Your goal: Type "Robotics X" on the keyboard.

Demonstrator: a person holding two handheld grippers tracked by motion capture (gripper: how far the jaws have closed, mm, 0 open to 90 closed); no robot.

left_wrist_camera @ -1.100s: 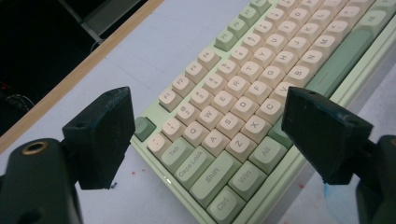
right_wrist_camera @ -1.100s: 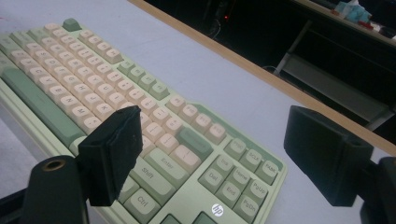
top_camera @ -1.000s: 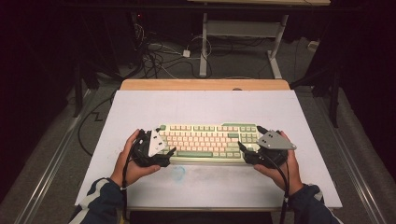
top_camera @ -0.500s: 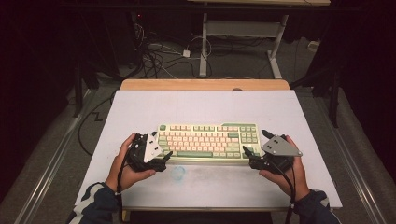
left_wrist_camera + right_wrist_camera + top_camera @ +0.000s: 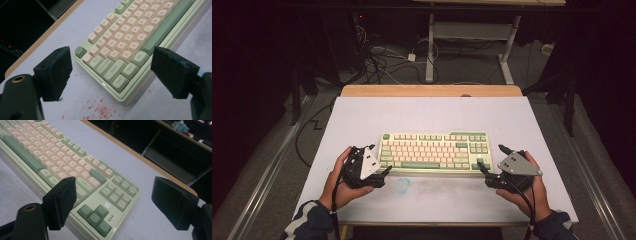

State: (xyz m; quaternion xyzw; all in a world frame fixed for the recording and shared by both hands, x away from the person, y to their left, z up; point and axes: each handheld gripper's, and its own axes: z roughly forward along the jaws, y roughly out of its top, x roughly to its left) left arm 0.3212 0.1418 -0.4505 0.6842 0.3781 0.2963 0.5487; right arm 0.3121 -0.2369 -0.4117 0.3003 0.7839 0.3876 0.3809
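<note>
A pale grey tabletop [image 5: 362, 120] with a wooden far edge stands in a dark room, cables tangled on the floor beyond it. A pale green keyboard with cream and green keycaps [image 5: 434, 152] lies flat near the middle, long side toward the person. The left claw [image 5: 384, 171] sits just off its left end, jaws spread wide around the near left corner without touching. The right claw [image 5: 482, 167] gapes open at the right end, beside the arrow keys. Red specks [image 5: 100, 111] dot the surface near the left corner.

Matt plastic keyboard [image 5: 434, 152] on a smooth grey mat [image 5: 427, 117] over wood.
</note>
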